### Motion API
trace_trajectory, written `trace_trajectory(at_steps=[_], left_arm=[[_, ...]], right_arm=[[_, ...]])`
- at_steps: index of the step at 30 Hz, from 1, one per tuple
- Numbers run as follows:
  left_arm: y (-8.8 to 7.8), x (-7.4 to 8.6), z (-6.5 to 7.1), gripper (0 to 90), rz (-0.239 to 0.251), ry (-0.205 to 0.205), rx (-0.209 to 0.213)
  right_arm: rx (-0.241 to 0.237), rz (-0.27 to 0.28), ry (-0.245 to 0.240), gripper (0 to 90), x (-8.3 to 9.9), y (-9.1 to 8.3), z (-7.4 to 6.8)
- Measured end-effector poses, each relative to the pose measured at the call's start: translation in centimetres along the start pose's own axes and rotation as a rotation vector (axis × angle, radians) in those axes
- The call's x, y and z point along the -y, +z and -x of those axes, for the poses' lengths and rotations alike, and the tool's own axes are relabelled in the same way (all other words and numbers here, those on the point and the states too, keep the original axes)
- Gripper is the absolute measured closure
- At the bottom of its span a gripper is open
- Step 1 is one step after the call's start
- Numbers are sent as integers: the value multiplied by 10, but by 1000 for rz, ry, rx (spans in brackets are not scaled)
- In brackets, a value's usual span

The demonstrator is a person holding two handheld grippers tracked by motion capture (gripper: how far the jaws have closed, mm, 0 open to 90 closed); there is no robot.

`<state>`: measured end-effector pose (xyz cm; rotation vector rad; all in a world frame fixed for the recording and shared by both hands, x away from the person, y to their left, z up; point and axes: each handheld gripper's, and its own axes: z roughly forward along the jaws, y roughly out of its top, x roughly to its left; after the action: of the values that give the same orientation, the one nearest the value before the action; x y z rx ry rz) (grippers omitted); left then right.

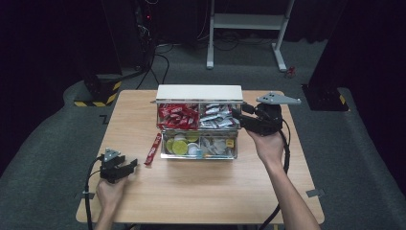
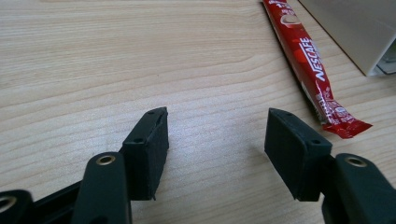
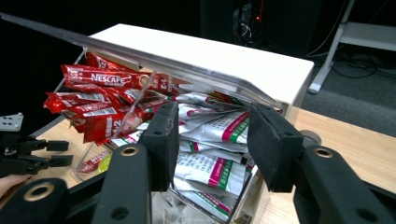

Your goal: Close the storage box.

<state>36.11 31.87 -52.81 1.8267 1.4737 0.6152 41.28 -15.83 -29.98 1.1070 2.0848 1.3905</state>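
Black grippers (image 1: 128,167) — brass-ringed screws, grey three-cornered plates, black cables.

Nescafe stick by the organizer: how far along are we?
Done: one red Nescafe stick lies on the table, the left claw open and empty beside it. In hand: right claw at the silver sachets, not gripping. Left: pulling one.

— What's in front of your left gripper (image 2: 215,135)?

— Bare table (image 2: 93,56) ahead and between its open jaws. The red Nescafé stick (image 2: 310,60) lies just off to the side, the organiser box (image 2: 355,32) beyond it.

— And your right gripper (image 3: 212,140)?

— Tight. The clear lid (image 3: 154,58) slants overhead, and silver sachets (image 3: 215,135) crowd the compartment ahead.
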Motion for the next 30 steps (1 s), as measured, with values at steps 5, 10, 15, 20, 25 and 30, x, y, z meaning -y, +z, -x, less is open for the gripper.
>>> trace_trajectory(at_steps=[5, 10, 15, 20, 25, 30], left_arm=[[1, 0, 2, 375, -1, 12, -3], [1, 0, 2, 359, -3, 14, 3], [1, 0, 3, 359, -4, 21, -5], [1, 0, 3, 355, -4, 20, -3], [1, 0, 3, 354, -5, 22, -4], [1, 0, 3, 354, -5, 21, -3]], right_arm=[[-4, -11, 7, 540, 5, 1, 2], [-5, -9, 10, 537, 11, -1, 3], [3, -14, 3, 532, 17, -1, 4], [10, -20, -8, 531, 20, -1, 3], [15, -23, -13, 529, 24, 0, 3], [17, -32, -12, 514, 27, -1, 4]])
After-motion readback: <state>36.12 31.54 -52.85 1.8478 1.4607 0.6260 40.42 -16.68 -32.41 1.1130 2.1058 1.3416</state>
